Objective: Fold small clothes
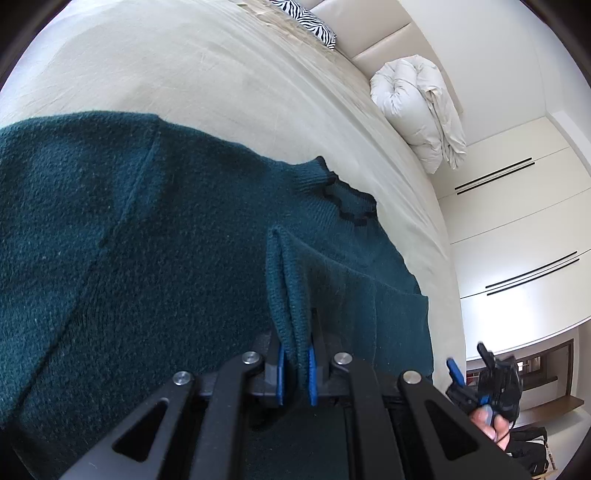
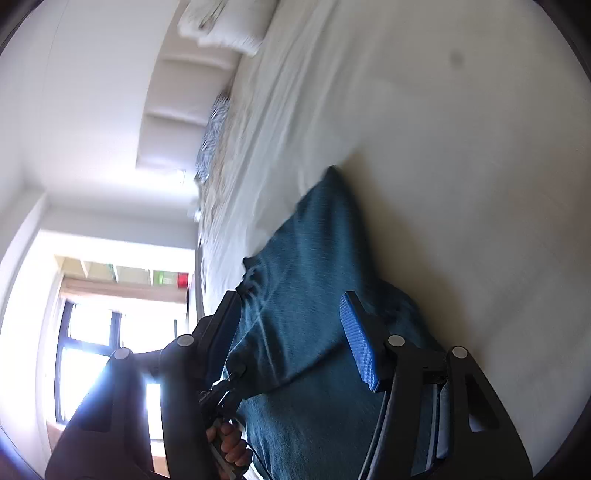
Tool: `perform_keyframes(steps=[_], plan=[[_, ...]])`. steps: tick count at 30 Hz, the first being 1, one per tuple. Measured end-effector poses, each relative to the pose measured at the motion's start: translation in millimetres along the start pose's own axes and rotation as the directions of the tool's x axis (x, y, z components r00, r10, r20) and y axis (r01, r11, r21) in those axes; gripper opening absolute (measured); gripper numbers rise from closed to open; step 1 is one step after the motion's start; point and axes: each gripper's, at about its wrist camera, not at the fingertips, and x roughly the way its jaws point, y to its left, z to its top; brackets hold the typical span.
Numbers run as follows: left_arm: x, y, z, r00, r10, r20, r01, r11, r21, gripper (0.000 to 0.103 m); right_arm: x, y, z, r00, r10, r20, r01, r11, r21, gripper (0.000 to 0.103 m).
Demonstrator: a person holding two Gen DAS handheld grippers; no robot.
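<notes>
A dark teal knit sweater (image 1: 147,240) lies spread on the cream bed sheet (image 1: 184,66), its black-trimmed collar (image 1: 347,199) toward the right. My left gripper (image 1: 295,336) is shut on a raised fold of the sweater, the knit pinched between its blue pads. My right gripper (image 1: 465,356) shows at the lower right of the left wrist view, off the sweater's edge, in a person's hand. In the blurred right wrist view the right gripper (image 2: 290,299) stands open over the sweater (image 2: 306,258), its blue pad (image 2: 358,347) clear of the fabric.
A rolled white duvet (image 1: 417,110) and a zebra-print pillow (image 1: 306,18) lie near the padded headboard (image 1: 369,33). White wardrobe doors (image 1: 517,221) stand past the bed's edge. A bright window (image 2: 88,350) fills the left of the right wrist view.
</notes>
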Motion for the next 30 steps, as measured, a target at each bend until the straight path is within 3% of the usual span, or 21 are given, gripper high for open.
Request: perform_keyframes(steps=[5, 8, 19, 23, 27, 29, 30], plan=[[5, 9, 4, 1.000, 0.012, -0.005, -0.012, 1.000, -0.011, 0.010, 46, 0, 30, 0.994, -0.037, -0.100, 0.036, 0.999, -0.014, 0.056], [5, 12, 4, 1.000, 0.005, -0.004, -0.005, 1.000, -0.008, 0.011, 64, -17, 47, 0.992, -0.058, -0.114, 0.061, 0.998, 0.021, 0.055], [4, 23, 5, 1.000, -0.020, 0.000, 0.020, 1.000, -0.008, 0.011, 98, -37, 99, 0.992, 0.083, -0.099, -0.069, 0.988, 0.141, 0.054], [2, 25, 4, 1.000, -0.026, 0.005, 0.026, 1.000, -0.009, 0.011, 85, -40, 93, 0.986, 0.084, -0.141, -0.071, 0.993, 0.096, 0.054], [-2, 28, 1, 0.999, -0.029, 0.015, 0.030, 0.999, -0.020, 0.013, 66, -42, 64, 0.976, 0.085, -0.201, -0.076, 0.996, 0.052, 0.054], [-7, 31, 0, 0.999, -0.042, 0.027, 0.044, 0.998, -0.043, 0.018, 47, -47, 46, 0.973, 0.096, -0.209, -0.088, 0.995, 0.050, 0.054], [-11, 32, -1, 0.998, -0.053, 0.035, 0.054, 0.997, -0.053, 0.026, 36, -50, 39, 0.974, 0.099, -0.205, -0.090, 0.994, 0.054, 0.054]])
